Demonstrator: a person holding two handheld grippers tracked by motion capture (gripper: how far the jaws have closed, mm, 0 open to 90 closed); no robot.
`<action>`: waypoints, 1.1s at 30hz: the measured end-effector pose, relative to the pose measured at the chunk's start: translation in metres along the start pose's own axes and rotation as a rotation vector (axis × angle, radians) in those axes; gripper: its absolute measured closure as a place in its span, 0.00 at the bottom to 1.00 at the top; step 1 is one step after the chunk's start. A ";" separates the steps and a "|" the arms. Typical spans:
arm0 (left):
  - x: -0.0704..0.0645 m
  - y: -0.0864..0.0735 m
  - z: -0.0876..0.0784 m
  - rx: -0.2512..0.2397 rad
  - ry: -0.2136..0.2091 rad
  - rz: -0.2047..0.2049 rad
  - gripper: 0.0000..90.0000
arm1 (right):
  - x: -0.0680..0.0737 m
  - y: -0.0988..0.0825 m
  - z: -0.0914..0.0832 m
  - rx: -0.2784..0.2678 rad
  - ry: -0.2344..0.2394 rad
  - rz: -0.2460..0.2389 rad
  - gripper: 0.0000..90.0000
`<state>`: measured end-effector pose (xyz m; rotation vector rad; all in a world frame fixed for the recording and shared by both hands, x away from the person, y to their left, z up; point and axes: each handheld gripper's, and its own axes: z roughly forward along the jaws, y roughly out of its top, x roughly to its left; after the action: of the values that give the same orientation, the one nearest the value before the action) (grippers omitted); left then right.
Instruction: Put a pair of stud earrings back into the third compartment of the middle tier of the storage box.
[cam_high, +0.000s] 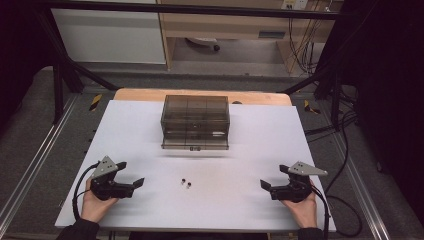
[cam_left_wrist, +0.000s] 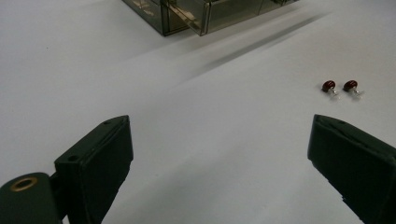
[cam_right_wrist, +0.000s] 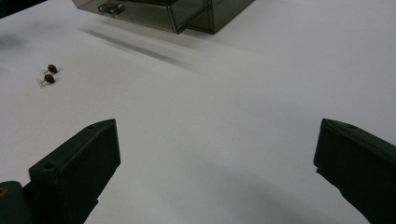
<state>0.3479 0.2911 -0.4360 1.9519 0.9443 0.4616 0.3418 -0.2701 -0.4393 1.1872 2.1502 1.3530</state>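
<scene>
My left tool (cam_high: 131, 173) and right tool (cam_high: 273, 177) both rest released near the front corners of the surface (cam_high: 125, 130), nothing between the jaws. The two beads (cam_high: 186, 183) lie side by side near the front edge, midway between my tools and well apart from each. The box (cam_high: 195, 121) sits toward the back edge, its drawer slightly out. I judge the beads the risk: small and round with thin stems, so a jaw coming in flat could nudge one into rolling or flick it off the front edge. Closing on both at once could squeeze one out.
</scene>
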 end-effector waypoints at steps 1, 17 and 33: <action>0.000 0.000 0.000 0.000 0.000 0.000 0.07 | 0.000 0.000 0.000 0.001 -0.001 -0.004 0.01; -0.004 0.004 0.001 0.000 -0.018 -0.007 0.07 | 0.000 -0.001 0.000 0.013 -0.005 -0.009 0.01; -0.024 0.022 0.010 0.012 -0.039 0.021 0.08 | 0.001 -0.001 0.000 0.015 -0.017 -0.014 0.01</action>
<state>0.3482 0.2606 -0.4215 1.9763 0.9045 0.4289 0.3407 -0.2696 -0.4398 1.1830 2.1566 1.3193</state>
